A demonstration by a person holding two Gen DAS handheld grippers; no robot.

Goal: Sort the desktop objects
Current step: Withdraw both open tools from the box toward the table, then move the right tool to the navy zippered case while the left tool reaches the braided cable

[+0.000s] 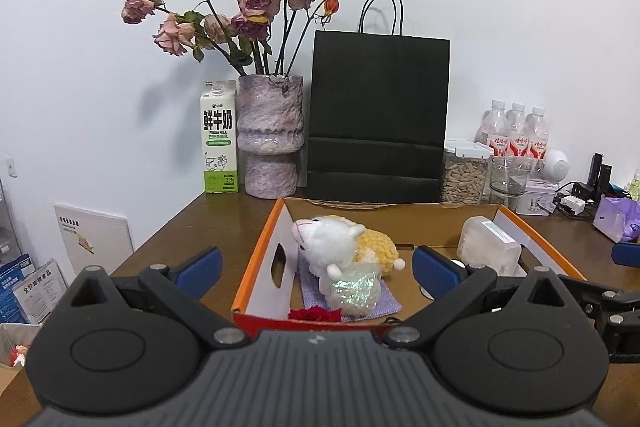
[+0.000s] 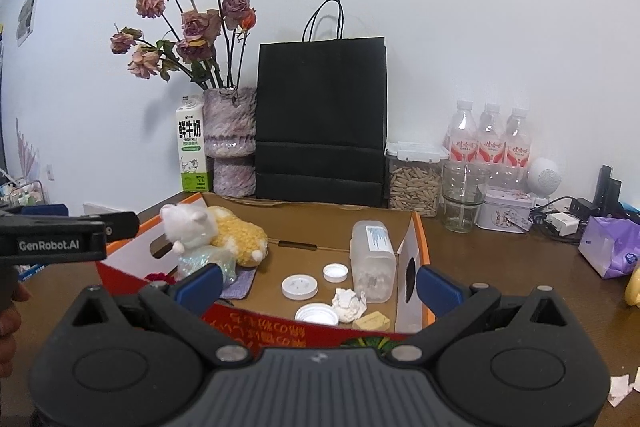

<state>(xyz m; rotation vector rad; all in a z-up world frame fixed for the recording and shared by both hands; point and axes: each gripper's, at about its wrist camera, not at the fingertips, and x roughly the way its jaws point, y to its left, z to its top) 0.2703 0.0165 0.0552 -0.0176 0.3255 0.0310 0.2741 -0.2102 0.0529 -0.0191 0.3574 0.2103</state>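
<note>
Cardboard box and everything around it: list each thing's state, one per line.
Cardboard box: open on top, holding items.
Plush sheep: lying in the box.
Clear plastic container: lying on its side in the box, lid off.
White lids: loose on the box floor.
Black paper bag: standing upright.
Milk carton: upright, closed.
Left claw: open, empty.
Right claw: open, empty.

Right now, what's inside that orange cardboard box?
The box holds a plush sheep on a purple cloth, a plastic jar on its side, three white lids, crumpled paper. The near wall hides the front floor.
</note>
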